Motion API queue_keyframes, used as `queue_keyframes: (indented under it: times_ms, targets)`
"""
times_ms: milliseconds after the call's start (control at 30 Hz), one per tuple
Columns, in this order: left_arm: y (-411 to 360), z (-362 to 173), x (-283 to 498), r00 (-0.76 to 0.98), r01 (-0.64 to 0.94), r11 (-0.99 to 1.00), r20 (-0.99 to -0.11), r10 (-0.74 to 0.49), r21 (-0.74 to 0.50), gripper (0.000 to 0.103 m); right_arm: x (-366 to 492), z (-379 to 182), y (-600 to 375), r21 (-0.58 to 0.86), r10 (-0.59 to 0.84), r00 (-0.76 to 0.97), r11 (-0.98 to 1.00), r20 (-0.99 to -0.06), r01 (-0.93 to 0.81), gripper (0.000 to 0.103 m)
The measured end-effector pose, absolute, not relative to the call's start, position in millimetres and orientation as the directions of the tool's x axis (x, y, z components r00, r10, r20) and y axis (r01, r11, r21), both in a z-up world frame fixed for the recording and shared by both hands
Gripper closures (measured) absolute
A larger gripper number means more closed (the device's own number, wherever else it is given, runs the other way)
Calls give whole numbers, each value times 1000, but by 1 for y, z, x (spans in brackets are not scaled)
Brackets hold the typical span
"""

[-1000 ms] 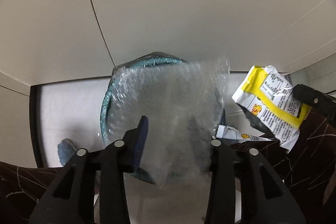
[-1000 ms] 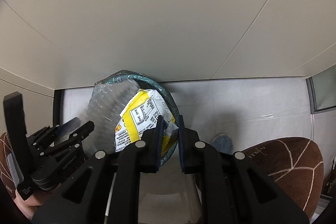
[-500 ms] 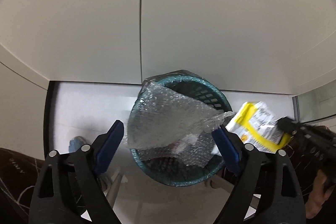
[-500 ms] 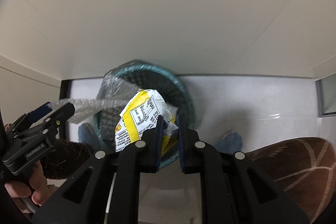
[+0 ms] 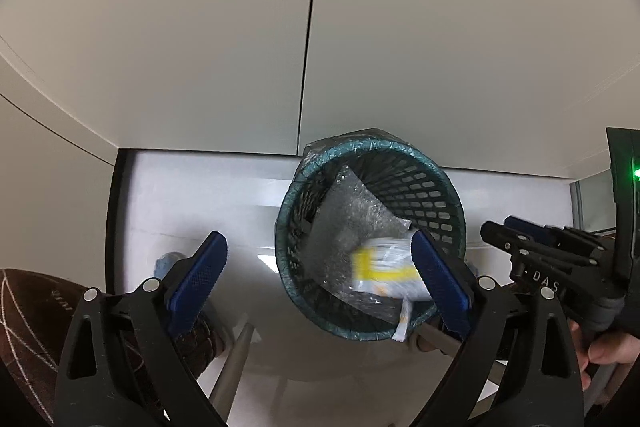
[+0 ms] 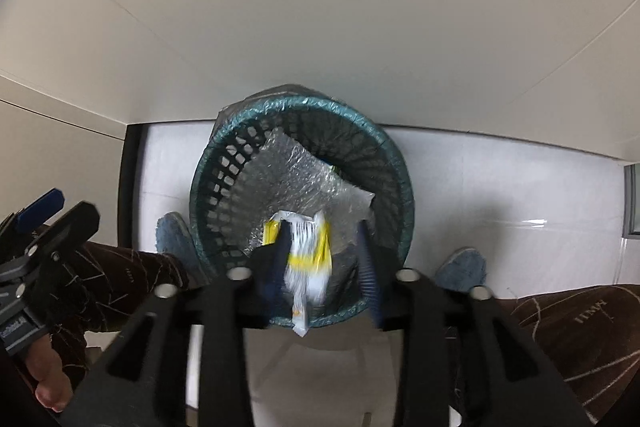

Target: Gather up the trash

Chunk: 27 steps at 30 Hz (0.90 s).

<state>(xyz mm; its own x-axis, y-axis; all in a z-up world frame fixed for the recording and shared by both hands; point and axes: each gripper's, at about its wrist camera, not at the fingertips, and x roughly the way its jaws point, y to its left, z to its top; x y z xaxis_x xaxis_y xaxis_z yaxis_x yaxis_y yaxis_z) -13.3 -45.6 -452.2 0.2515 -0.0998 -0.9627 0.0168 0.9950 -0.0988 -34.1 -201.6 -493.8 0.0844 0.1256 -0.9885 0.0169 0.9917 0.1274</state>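
A teal mesh waste basket stands on the white floor by the wall. A sheet of clear bubble wrap lies inside it. A yellow and white snack wrapper is blurred, dropping into the basket. My left gripper is wide open and empty above the basket's left rim. My right gripper is open above the basket's near rim, the wrapper loose between its fingers; it also shows in the left wrist view.
A white panelled wall rises behind the basket. Blue slippers and brown trouser legs flank the basket. Grey metal legs stand below the left gripper. A dark vertical strip edges the floor at left.
The bubble wrap fell from my left gripper into the basket. My right gripper opened and let go of the snack wrapper, which is dropping in. Both grippers rose over the basket.
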Motion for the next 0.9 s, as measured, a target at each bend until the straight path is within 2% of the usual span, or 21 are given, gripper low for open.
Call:
queue_keyframes:
  times_ms: [100, 167, 233, 333, 400, 733, 900]
  targets:
    - [-43, -448, -15, 260, 24, 995, -960, -101, -98, 11, -34, -488, -202, 115, 112, 115, 993, -987, 17, 46]
    - [-43, -445, -17, 274, 31, 995, -957, -99, -94, 11, -35, -483, -201, 109, 105, 142, 994, -984, 17, 40]
    - [-43, -439, -20, 289, 40, 996, -953, -90, -82, 8, -38, -472, -201, 89, 86, 173, 996, -981, 9, 30]
    - [-42, -429, -26, 311, 53, 997, -947, -73, -59, 6, -47, -453, -199, 65, 63, 216, 998, -974, 4, 13]
    - [-39, -424, -30, 316, 55, 996, -945, -86, -72, 6, -52, -443, -198, 29, 24, 225, 999, -974, 21, 9]
    - [-36, -427, -40, 284, 60, 990, -948, -143, -131, 6, -72, -427, -194, -29, -39, 250, 999, -968, 42, 8]
    - [-29, -435, -35, 258, 7, 991, -957, -130, -133, 6, -71, -432, -203, -19, -38, 234, 996, -972, 85, 8]
